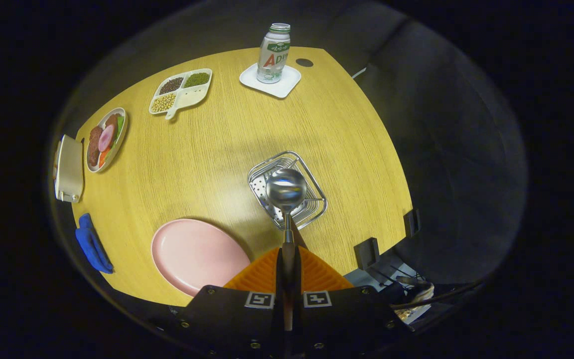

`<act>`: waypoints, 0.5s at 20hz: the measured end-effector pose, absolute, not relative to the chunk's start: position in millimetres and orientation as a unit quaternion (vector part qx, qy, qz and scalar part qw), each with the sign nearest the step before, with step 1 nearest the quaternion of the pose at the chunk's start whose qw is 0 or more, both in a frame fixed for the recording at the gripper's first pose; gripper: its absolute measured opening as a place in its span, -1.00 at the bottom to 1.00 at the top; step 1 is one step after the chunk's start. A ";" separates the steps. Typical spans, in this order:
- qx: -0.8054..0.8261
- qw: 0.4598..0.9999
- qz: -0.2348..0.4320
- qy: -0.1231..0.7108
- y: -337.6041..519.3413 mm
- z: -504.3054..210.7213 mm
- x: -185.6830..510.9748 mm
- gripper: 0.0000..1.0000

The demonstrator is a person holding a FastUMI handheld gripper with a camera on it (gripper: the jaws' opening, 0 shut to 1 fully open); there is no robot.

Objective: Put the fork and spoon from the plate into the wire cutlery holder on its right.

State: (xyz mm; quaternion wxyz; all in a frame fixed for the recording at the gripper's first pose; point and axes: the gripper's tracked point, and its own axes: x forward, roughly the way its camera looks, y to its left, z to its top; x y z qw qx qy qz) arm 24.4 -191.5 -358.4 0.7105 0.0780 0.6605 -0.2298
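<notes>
Steel spoon is pinched by its handle between the gripper's fingers, its bowl above the wire cutlery holder, right of the pink plate.

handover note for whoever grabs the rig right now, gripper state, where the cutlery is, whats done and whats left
Gripper: shut on the spoon, handle between the fingers, bowl held out ahead.
Spoon bowl hangs over the wire cutlery holder, not released.
Pink plate sits beside the holder on the wooden table and is bare.
Fork: cannot tell whether it lies in the holder.
Left: lower the spoon into the holder, open the fingers, then check for the fork.
</notes>
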 end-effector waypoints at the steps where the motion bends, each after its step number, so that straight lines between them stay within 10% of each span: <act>1: 0.082 0.709 -0.228 0.662 -192.3 -359.2 23.9 -0.86; 10: 0.150 0.716 -0.206 0.650 -186.2 -356.4 29.2 -0.76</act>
